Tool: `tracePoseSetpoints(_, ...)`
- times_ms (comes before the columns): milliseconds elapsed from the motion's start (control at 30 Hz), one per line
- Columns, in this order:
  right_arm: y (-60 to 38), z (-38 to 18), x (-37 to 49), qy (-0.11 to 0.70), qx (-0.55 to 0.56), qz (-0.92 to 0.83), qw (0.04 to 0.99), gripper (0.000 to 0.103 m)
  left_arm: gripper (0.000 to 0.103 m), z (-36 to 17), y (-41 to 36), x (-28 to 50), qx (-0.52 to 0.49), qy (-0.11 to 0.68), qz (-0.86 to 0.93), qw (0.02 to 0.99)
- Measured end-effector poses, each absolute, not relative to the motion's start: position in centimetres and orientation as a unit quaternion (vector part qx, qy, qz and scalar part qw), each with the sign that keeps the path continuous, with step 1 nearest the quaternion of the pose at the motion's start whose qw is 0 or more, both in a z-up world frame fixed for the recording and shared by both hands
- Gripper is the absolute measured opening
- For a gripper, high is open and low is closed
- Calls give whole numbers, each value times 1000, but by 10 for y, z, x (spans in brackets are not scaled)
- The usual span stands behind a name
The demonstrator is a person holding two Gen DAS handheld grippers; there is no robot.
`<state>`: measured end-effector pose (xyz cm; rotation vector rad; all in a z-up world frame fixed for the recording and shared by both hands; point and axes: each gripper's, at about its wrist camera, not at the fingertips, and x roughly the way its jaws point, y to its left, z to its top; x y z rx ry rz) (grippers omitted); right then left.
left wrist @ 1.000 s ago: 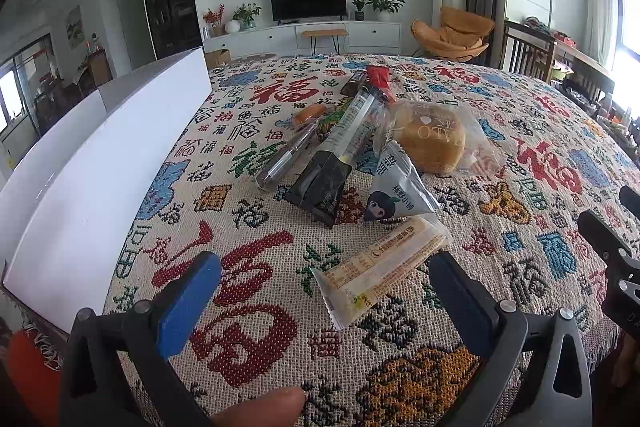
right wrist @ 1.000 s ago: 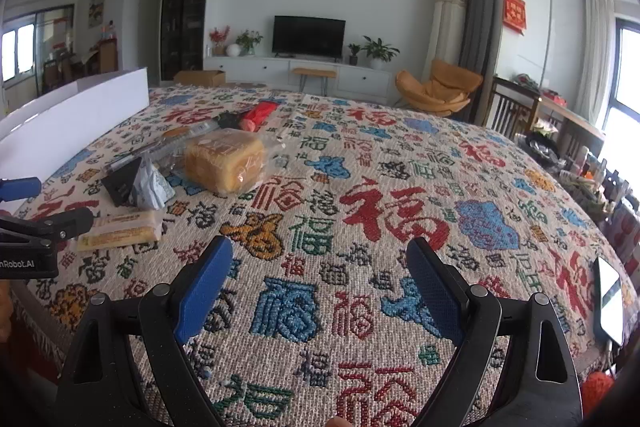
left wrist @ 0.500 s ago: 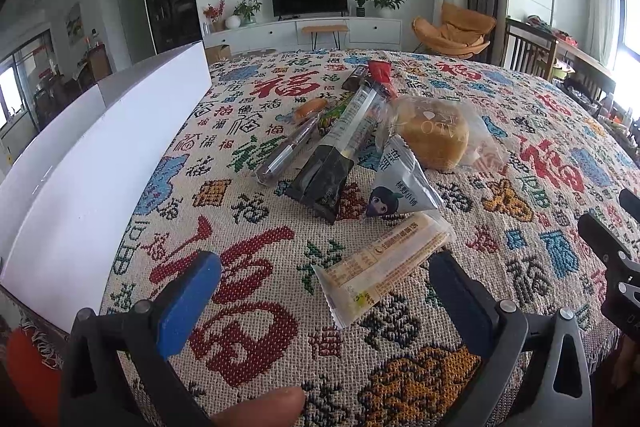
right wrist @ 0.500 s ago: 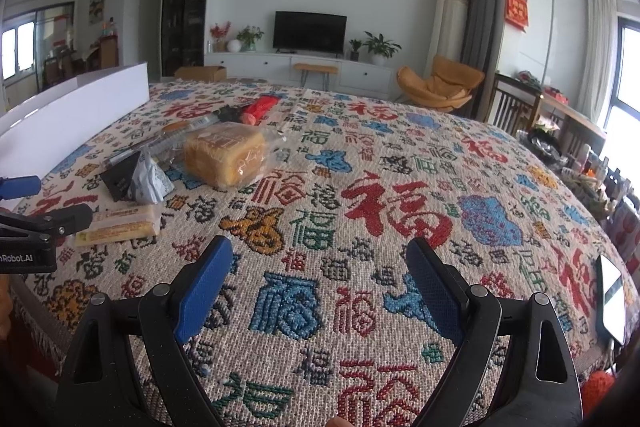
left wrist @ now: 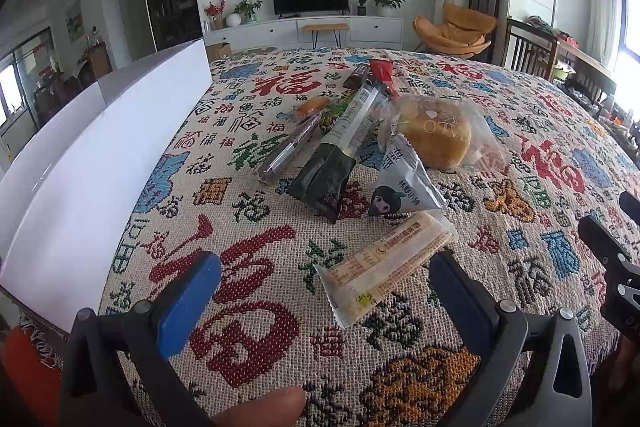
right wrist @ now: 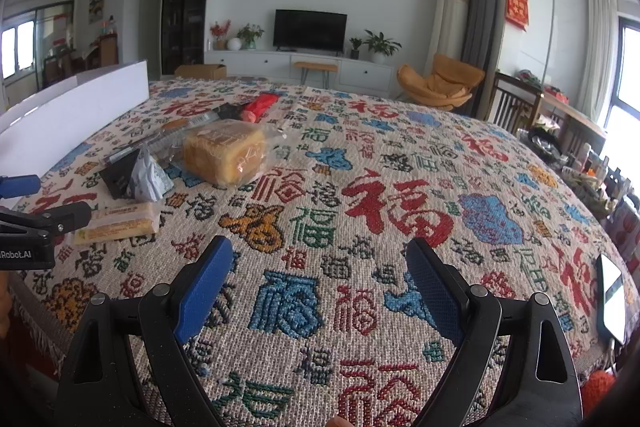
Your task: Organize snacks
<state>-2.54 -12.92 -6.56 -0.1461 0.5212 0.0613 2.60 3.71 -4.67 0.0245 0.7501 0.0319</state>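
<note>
Snack pile sits on the patterned tablecloth (left wrist: 248,227), toward my left half of the table. Nearest item: a clear-wrapped wafer bar (left wrist: 384,267), lying flat just ahead of my left gripper (left wrist: 324,287), whose jaws stand wide with nothing between them. Behind the bar: a grey triangular packet (left wrist: 404,183), a long dark-ended packet (left wrist: 340,151), a bagged bread loaf (left wrist: 436,135), a red packet (left wrist: 380,69) farthest back.

Right gripper (right wrist: 320,279) is spread wide too, empty, over bare cloth well apart from the pile.

Left view alone shows the white box (left wrist: 100,155) wall's full run along the table's left edge. Right view alone shows a phone (right wrist: 612,297) at the near right edge, with open cloth between it and the snacks.
</note>
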Motion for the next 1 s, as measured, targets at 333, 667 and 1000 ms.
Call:
tracePoseSetpoints(333, -134, -64, -13, 274, -59, 41, 959, 91, 103, -55, 50, 50, 3, 403, 16, 915)
tracePoseSetpoints(667, -173, -82, 101, 418, -60, 14, 906, 91, 103, -72, 68, 95, -51, 464, -5, 885)
tracePoseSetpoints(1000, -201, -96, 136, 430, -22, -19, 902, 91, 103, -83, 66, 116, -10, 471, 11, 882)
